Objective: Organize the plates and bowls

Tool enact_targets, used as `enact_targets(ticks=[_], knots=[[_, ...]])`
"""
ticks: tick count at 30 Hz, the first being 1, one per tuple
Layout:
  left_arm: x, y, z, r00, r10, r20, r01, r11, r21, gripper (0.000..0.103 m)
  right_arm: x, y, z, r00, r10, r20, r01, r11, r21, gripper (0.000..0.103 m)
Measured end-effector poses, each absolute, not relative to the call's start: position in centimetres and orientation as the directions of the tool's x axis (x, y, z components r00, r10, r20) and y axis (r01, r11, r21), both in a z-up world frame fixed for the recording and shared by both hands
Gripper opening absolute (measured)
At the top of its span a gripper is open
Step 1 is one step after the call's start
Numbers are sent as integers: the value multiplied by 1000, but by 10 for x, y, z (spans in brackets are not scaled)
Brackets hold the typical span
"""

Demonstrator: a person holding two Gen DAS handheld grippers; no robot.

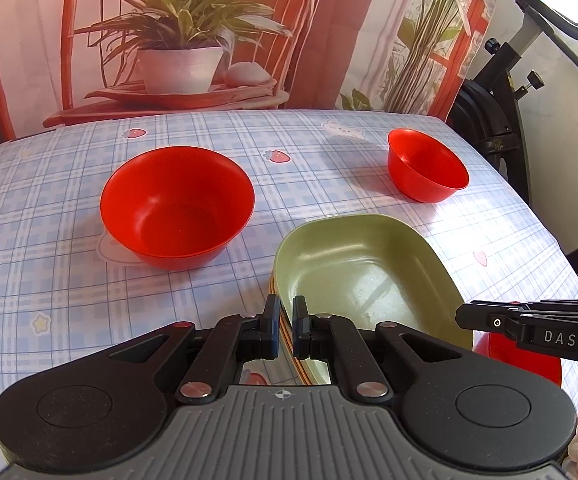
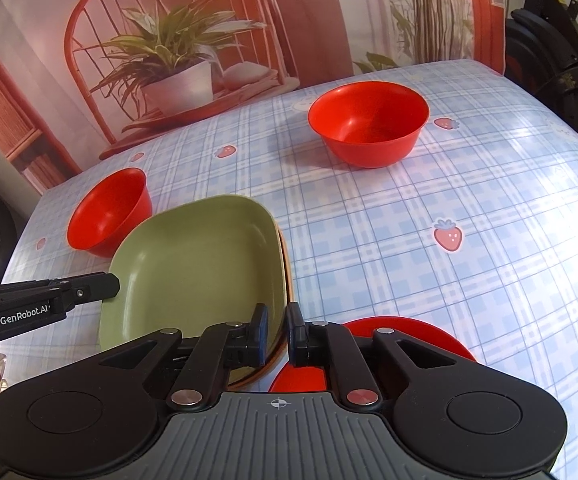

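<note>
**Two grippers clamp one green dish among red bowls**

On a counter (image 1: 69,280) covered with a blue plaid cloth printed with strawberries, a green rectangular dish (image 1: 365,264) sits at the near middle, resting on at least one more dish whose orange and striped edges show beneath its rim. The left gripper (image 1: 286,330) has its jaws drawn narrow on the dish's near-left rim, the rim standing between the two pads. The right gripper (image 2: 278,334) straddles the rim at the opposite side of the same dish, its jaws nearly closed around the edge; whether the pads press it cannot be told.

Two red bowls stand apart from the dish on the cloth: a large bowl (image 1: 177,208) and a small bowl (image 1: 427,166), well apart from each other. A third red piece, a flat red plate (image 2: 409,336), lies just beside the dish under the right gripper, partly hidden.

Behind the counter hangs a printed backdrop (image 1: 177,40) showing a potted plant on a chair. An exercise bike (image 1: 501,92) stands beyond the counter's edge.
</note>
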State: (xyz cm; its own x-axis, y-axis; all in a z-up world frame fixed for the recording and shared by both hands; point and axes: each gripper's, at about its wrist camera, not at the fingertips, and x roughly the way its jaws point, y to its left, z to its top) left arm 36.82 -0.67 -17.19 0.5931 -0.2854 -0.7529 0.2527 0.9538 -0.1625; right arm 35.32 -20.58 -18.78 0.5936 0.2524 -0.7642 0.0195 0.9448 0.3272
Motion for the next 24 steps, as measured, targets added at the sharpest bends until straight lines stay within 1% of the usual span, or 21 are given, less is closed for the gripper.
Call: enact_targets(ticks=[7, 18, 24], knots=[[367, -4, -171, 596, -282, -752, 249, 955, -161, 7, 351, -213, -181, 619, 256, -743, 16, 941, 338, 10], [362, 1, -169, 599, -306, -740, 259, 948, -182, 7, 352, -206, -189, 596, 263, -759, 5, 944, 331, 10], [360, 5, -175, 602, -317, -733, 252, 946, -202, 10, 351, -207, -191, 591, 262, -763, 9, 944, 331, 9]])
